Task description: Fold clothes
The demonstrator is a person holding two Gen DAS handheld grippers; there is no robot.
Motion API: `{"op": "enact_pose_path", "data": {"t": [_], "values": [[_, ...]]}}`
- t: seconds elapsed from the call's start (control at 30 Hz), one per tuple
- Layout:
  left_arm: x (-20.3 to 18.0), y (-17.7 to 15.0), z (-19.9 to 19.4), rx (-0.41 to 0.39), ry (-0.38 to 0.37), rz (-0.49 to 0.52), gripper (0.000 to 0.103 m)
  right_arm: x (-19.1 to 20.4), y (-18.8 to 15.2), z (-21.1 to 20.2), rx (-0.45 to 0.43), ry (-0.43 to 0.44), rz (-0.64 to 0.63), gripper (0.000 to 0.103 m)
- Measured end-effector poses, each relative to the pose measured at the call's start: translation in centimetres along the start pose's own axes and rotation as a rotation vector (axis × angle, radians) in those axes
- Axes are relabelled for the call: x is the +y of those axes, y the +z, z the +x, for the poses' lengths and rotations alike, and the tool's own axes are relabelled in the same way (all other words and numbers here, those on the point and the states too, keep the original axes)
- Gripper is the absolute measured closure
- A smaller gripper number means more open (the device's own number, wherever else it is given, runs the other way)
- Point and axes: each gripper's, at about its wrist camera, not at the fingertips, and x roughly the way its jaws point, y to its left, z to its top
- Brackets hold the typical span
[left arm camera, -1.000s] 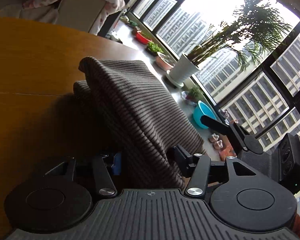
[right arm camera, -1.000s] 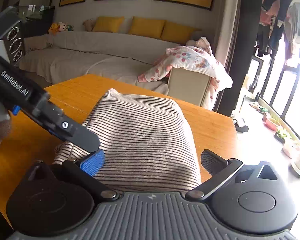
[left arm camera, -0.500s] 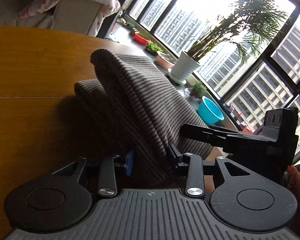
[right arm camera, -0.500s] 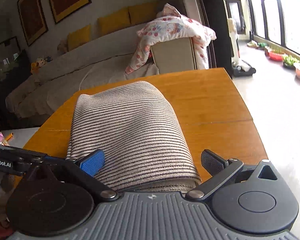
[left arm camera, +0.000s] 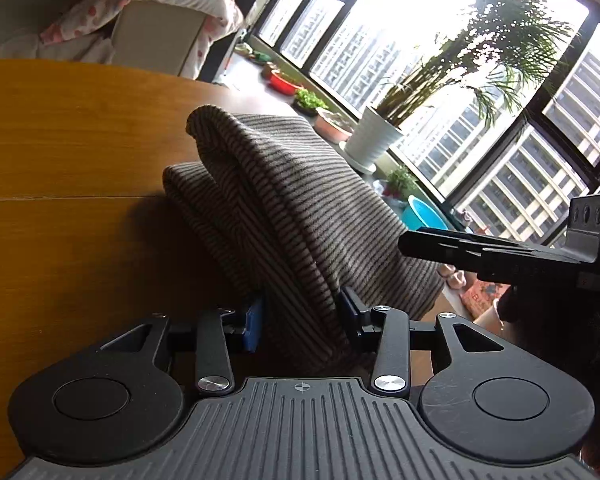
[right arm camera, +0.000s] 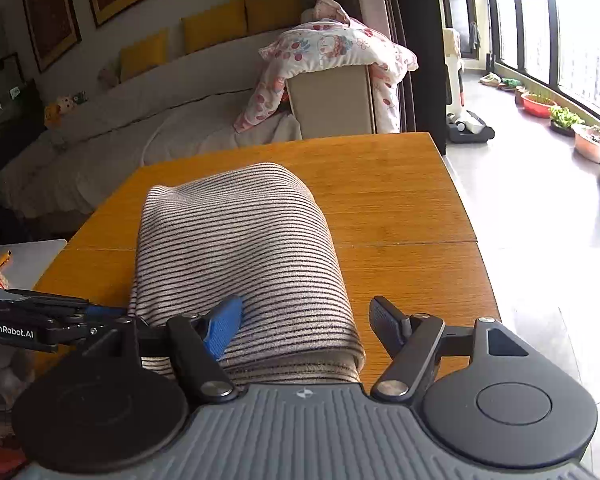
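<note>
A folded striped knit garment [right arm camera: 240,256] lies on the wooden table [right arm camera: 400,208]. In the left wrist view the same garment [left arm camera: 300,216] has its upper layer raised off the lower layers. My left gripper [left arm camera: 300,320] is shut on the near edge of that layer, fabric pinched between its pads. My right gripper [right arm camera: 308,320] stands open over the garment's near folded edge, the blue pad [right arm camera: 224,326] resting on the cloth and the other finger [right arm camera: 388,324] clear of it. The right gripper's body [left arm camera: 500,248] shows at the right of the left wrist view.
A sofa [right arm camera: 160,120] with yellow cushions and a floral blanket [right arm camera: 332,52] stands behind the table. Potted plants [left arm camera: 380,136] and bowls line the window at the right. The table's right edge [right arm camera: 480,248] drops to the tiled floor.
The right gripper's view has swung and moved in so the garment's folded edge lies between its open fingers. The left gripper keeps its pinch; the raised layer has sunk somewhat.
</note>
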Motion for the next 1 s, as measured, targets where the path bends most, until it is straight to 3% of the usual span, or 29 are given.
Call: {"op": "enact_pose_path", "data": {"t": [0.1,0.17,0.27,0.43,0.53,0.73,0.8,0.87,1.0], "values": [[0.1,-0.1,0.0,0.000,-0.005,-0.002,0.057,2.5,2.2,-0.5,-0.087,0.018,-0.122,0.033],[0.2,-0.1,-0.1,-0.002,-0.007,0.000,0.057,4.3,3.6,-0.3,-0.122,0.040,-0.203,0.054],[0.4,-0.2,-0.1,-0.003,-0.011,-0.006,0.056,7.1,5.8,2.5,-0.066,0.102,-0.265,0.064],[0.6,-0.3,-0.3,-0.009,-0.008,-0.011,0.054,10.6,6.4,9.2,0.085,0.088,-0.392,0.064],[0.6,-0.4,-0.6,-0.021,0.010,-0.009,0.054,10.9,6.0,12.8,0.127,0.057,-0.426,0.058],[0.6,-0.5,-0.5,-0.011,0.009,-0.007,0.048,7.7,6.7,11.2,0.105,0.087,-0.279,0.052],[0.5,-0.5,-0.5,-0.010,0.014,-0.001,0.048,5.9,6.9,9.9,0.085,0.093,-0.216,0.039],[0.4,-0.5,-0.4,-0.010,0.018,0.003,0.047,4.0,7.0,8.7,0.064,0.099,-0.154,0.017],[0.4,-0.4,-0.4,-0.008,0.025,0.005,0.045,1.0,6.9,6.5,0.032,0.112,-0.047,0.013]]}}
